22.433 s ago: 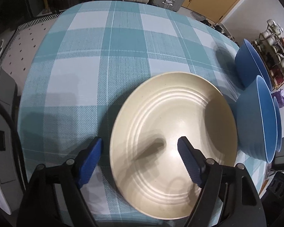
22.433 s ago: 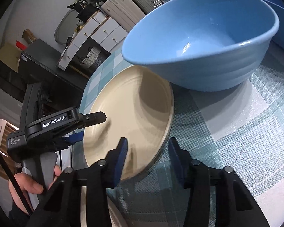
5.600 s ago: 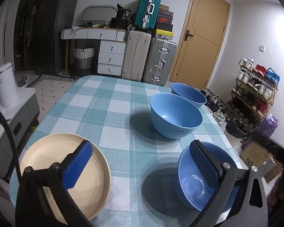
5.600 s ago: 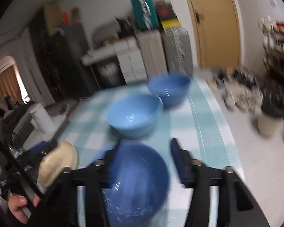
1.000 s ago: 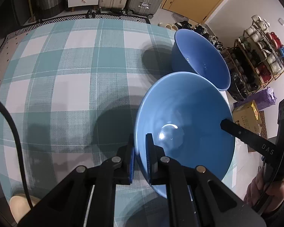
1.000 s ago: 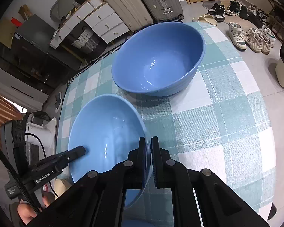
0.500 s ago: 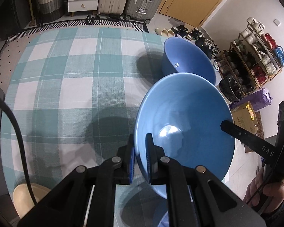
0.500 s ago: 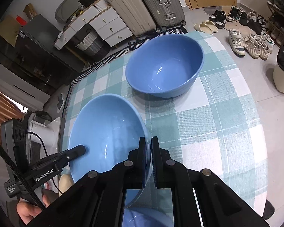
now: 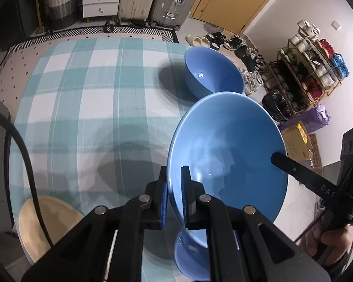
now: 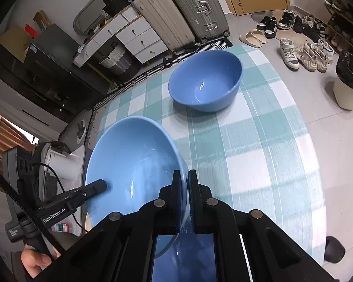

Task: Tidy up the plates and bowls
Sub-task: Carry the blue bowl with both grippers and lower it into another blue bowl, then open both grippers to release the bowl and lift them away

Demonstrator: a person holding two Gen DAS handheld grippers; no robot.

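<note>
Cream plate (image 9: pixel 47 225): at tabletop (image 9: pixel 87 98) near left corner. Left gripper (image 9: pixel 174 197): clamped on lifted blue bowl's (image 9: pixel 226 155) rim. Right gripper (image 10: pixel 185 203): clamped on opposite rim. Second bowl (image 9: pixel 190 256): directly beneath. Handling, judged: kept level, both sides lowered evenly to nest.

The left gripper (image 9: pixel 175 189) is clamped on the near-left rim of a large, glossy light-blue bowl (image 9: pixel 230 155), which hangs above the teal-and-white checked tablecloth (image 9: pixel 87 98). On the bowl's right rim sits the black tip of the right gripper (image 9: pixel 276 158), held by a hand (image 9: pixel 329 242) at the lower right. Directly beneath the held bowl, a second blue bowl (image 9: pixel 188 256) is partly visible. A third blue bowl (image 9: pixel 211 74) stands at the far right of the table. A round beige plate (image 9: pixel 58 221) lies at the near left.
</note>
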